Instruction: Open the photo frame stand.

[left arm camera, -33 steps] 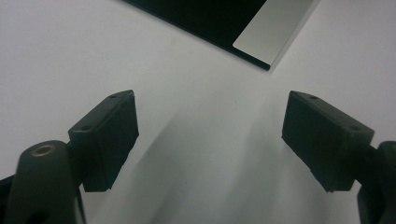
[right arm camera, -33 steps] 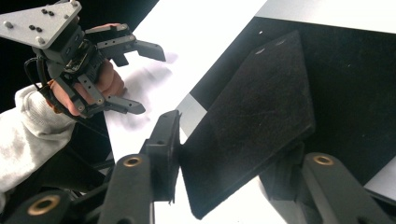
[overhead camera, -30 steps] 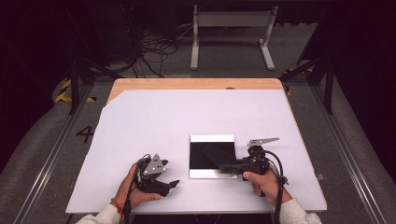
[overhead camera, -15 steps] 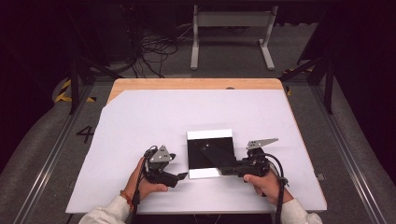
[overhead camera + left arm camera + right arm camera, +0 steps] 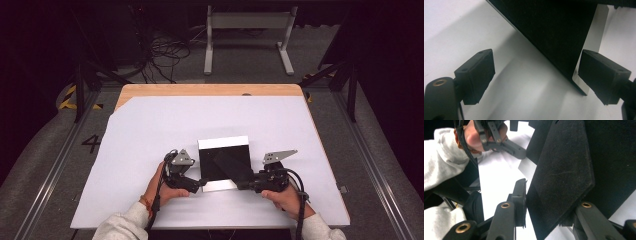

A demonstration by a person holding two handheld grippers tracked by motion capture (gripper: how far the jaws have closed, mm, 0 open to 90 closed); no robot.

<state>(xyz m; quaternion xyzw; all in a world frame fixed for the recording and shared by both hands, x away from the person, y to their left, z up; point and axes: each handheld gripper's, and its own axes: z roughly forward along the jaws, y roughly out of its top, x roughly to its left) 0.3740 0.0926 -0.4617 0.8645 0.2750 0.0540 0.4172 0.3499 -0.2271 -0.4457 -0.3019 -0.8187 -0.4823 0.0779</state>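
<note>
A black square sheet (image 5: 224, 162) with white strips along its far and near edges lies on the white table cover (image 5: 150, 130), just below the middle of the high view. Its lower right corner is lifted and folded inward, so a dark triangular flap (image 5: 235, 167) slants across the square; a second ago the sheet lay flat, so the fold has begun in this last second.

The right gripper (image 5: 246, 184), at the sheet's lower right in the high view, has just been closing its jaws. In the right gripper view the raised black flap (image 5: 561, 177) stands between them, with one pad against its edge at the bottom centre, so it reads as clamped on the corner. That hand has kept its place while the flap came up.

The left gripper (image 5: 200, 184) has slid in from the lower left toward the sheet's lower left corner. Its jaws have just been opening and now stand wide apart. In the left gripper view the corner of the sheet (image 5: 580, 85) sits by the right pad, low in the frame, with nothing pressed between the pads.

By the look of it, the work is folding the sheet. One corner is in hand, and the left gripper seems placed either to take the opposite corner or to pin that edge while the fold is carried over.
</note>
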